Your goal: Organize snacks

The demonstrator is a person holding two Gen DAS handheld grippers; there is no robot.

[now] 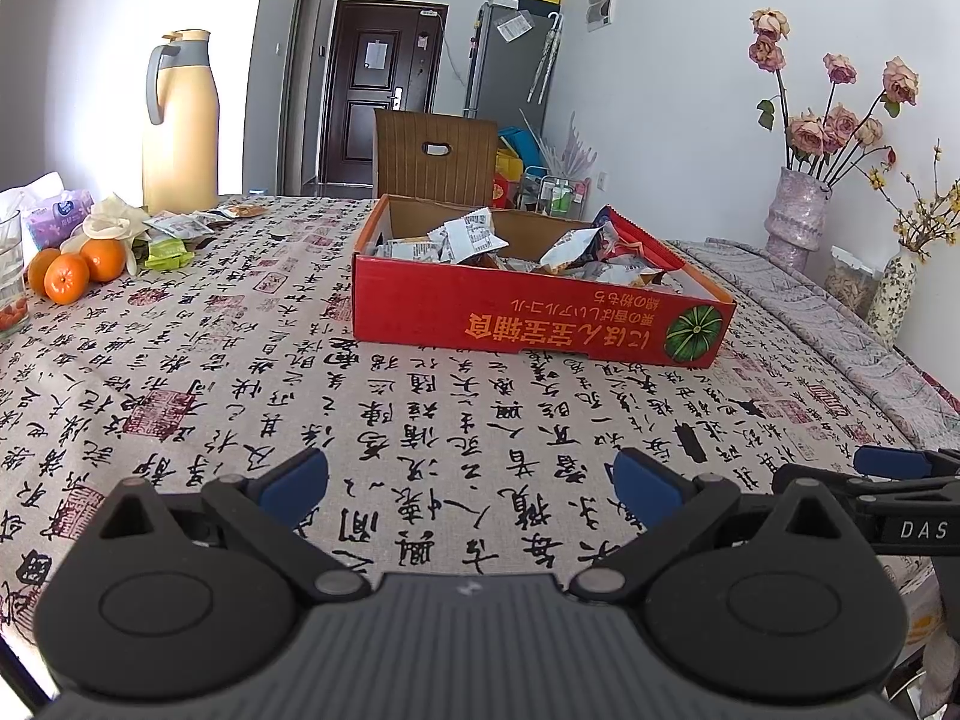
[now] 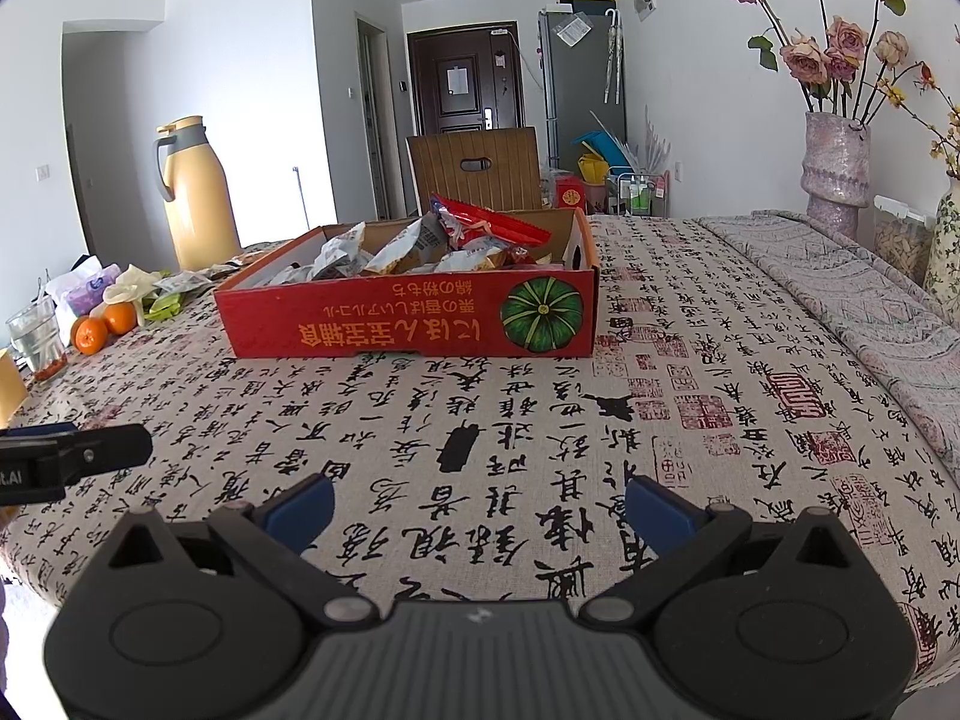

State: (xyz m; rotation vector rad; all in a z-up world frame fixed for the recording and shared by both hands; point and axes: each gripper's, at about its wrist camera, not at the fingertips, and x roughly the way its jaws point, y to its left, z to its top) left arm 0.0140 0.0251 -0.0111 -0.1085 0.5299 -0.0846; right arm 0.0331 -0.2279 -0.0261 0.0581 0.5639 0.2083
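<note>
A shallow red cardboard box (image 1: 540, 318) (image 2: 408, 318) with a green pumpkin picture stands mid-table, filled with several snack packets (image 1: 474, 240) (image 2: 420, 246). More loose snack packets (image 1: 180, 228) (image 2: 180, 288) lie at the far left of the table. My left gripper (image 1: 471, 486) is open and empty, low over the cloth near the front edge. My right gripper (image 2: 480, 510) is also open and empty, beside it. Each gripper's tip shows at the edge of the other's view.
Three oranges (image 1: 72, 273), a tissue pack (image 1: 57, 219), a glass (image 1: 9, 276) and a tall yellow thermos jug (image 1: 180, 120) stand at the left. Vases of dried flowers (image 1: 798, 216) (image 2: 837, 168) and a jar sit at the right. A chair back (image 1: 435, 156) rises behind the box.
</note>
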